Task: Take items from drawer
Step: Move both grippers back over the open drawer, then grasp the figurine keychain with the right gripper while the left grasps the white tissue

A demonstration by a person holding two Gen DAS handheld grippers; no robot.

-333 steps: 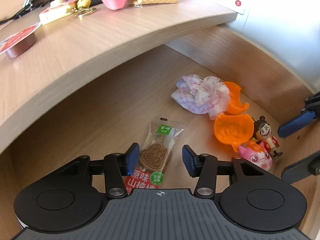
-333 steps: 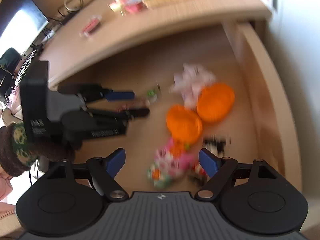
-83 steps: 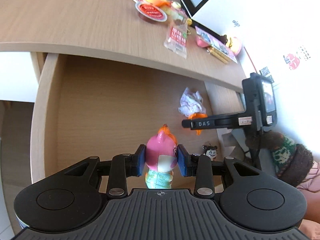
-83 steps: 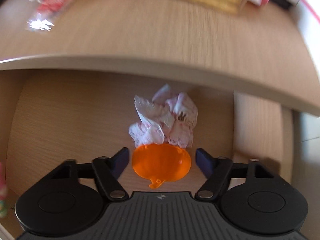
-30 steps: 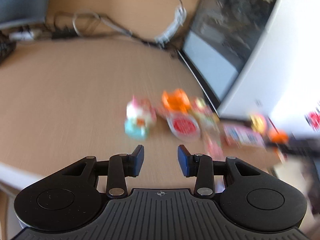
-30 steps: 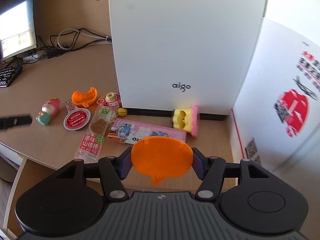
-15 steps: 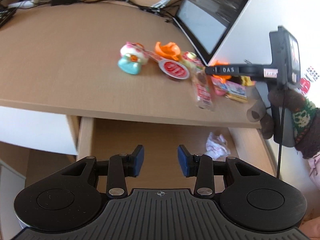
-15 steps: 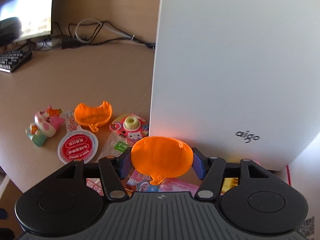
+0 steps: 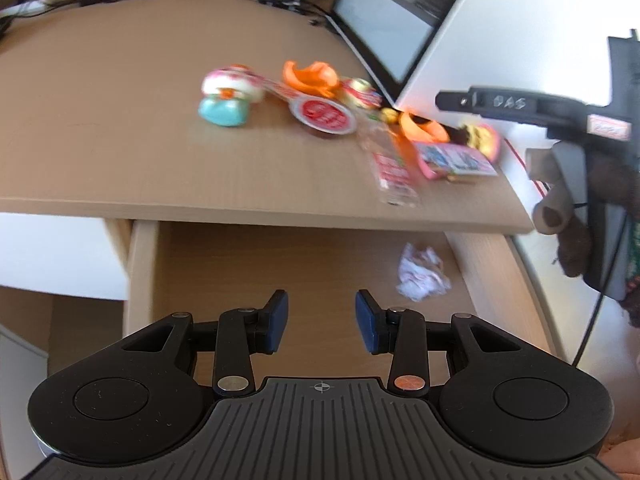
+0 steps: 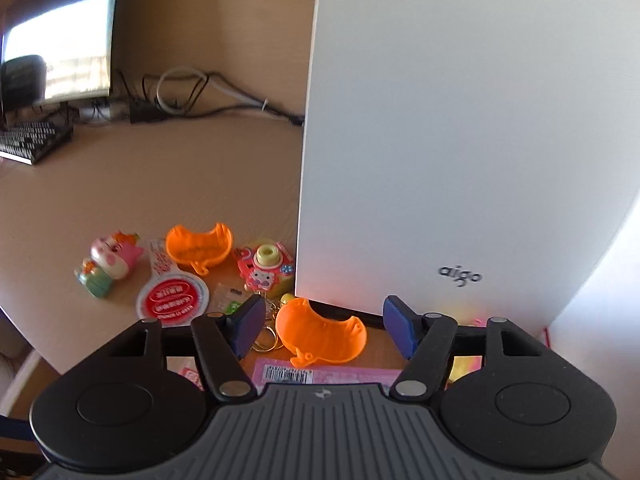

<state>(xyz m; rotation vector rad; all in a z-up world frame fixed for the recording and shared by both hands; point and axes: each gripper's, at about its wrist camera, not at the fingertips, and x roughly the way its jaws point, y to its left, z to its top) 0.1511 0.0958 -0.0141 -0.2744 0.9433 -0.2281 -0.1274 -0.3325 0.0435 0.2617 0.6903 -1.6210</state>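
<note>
- Left wrist view: left gripper (image 9: 321, 322) hangs over the open drawer (image 9: 141, 264), jaws parted a moderate gap, nothing between the blue pads.
- One crumpled white-pink cloth (image 9: 422, 272) lies on the drawer floor, ahead and to the right of the left gripper, well clear of the fingers, near the drawer's right wall.
- Drawer is light wood grain, smooth; no other item visible in it.
- On the desk (image 9: 120, 152) above the drawer: a row of small things, blurred. One pink-and-teal toy figure (image 9: 230, 96), one round red-lidded cup (image 9: 322, 114), two orange plastic shells, far one (image 9: 314, 76) and near one (image 9: 424, 128), one clear snack packet (image 9: 394, 172) near the desk edge, one pink flat packet (image 9: 456, 162).
- Right gripper seen from the side at right edge, held by a gloved hand (image 9: 576, 224); its tips are over the near shell.
- Right wrist view: right gripper (image 10: 324, 330) jaws wide apart, gripping nothing. Orange shell sits on the desk between and just ahead of the fingers, touching neither, hollow side up, thin glossy plastic with a small tab.
- It lies against the foot of the white case (image 10: 460, 140), smooth matte.
- Second orange shell of the same shape sits farther left-back, beside a pink toy camera (image 10: 266, 268) with a key ring.
- Toy figure lies on its side at left; red-lidded cup just right of it.
- Pink packet with barcode lies under the gripper body.
- Keyboard (image 10: 32, 144) and one monitor (image 10: 60, 52) at far left.
</note>
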